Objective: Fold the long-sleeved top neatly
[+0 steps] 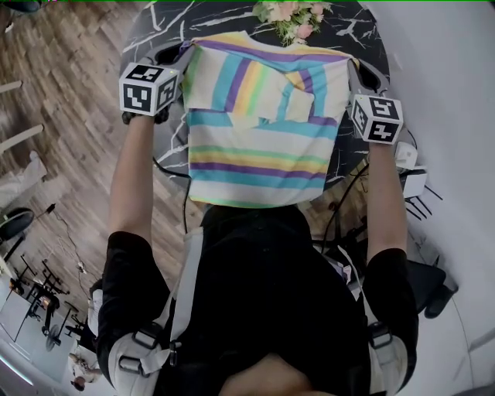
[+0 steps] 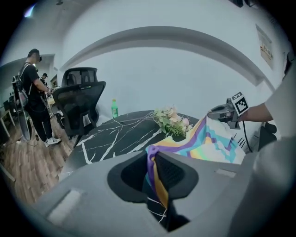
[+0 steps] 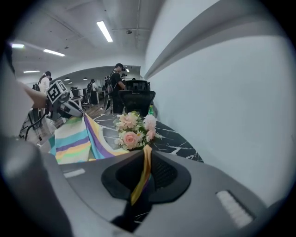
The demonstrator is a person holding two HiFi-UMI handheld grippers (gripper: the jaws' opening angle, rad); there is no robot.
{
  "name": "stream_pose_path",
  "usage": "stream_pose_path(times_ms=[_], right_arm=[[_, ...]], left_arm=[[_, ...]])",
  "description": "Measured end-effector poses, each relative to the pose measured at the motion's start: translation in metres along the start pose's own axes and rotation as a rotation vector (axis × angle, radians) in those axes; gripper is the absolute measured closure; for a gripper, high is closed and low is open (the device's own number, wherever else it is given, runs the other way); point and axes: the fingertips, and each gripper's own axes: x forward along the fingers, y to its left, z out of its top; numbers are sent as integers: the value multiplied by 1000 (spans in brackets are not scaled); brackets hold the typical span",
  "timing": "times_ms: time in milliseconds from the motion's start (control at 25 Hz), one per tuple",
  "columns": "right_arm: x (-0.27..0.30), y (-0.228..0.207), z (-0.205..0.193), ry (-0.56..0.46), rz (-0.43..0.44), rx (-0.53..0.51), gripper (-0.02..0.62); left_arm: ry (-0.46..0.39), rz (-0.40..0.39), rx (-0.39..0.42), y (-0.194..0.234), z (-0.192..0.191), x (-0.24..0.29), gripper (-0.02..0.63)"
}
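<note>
We find the left gripper clamped on a bunched corner of the striped long-sleeved top. The right gripper is clamped likewise on the opposite corner. The top is spread between them over the near part of the table, which is black with white veining. A wall notice is too small to read. A bouquet and a green bottle stand on the table. An office chair stands beyond it on the wooden floor.
</note>
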Motion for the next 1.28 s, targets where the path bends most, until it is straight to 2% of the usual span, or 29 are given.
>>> stream_pose_path(times_ms=[160,280,400,600,760,880,1080,1280], right_arm=[[-2,5,-16,12,1,44,560],[-11,6,-15,-27,4,89,559],[-28,13,-6,-86,17,114,560],[-76,24,-9,-157,-42,136,560],[-121,38,-23,-198,-107,180,560],[-150,52,-35,-224,-131,204,558],[-199,71,-67,-229,-100,223,558],[-230,94,-104,-215,-12,245,558]], left_arm=[[-9,-7,-29,-4,-9,0,552],[-72,-29,-87,-5,-7,-6,552],[-123,-52,-106,-11,-7,-23,552],[-177,-122,-73,-32,-14,-59,551],[-212,-188,-11,-47,-19,-93,551],[-226,-207,22,-56,-24,-119,551],[-235,-205,11,-87,-53,-155,552],[-198,-165,-16,-123,-104,-181,551]])
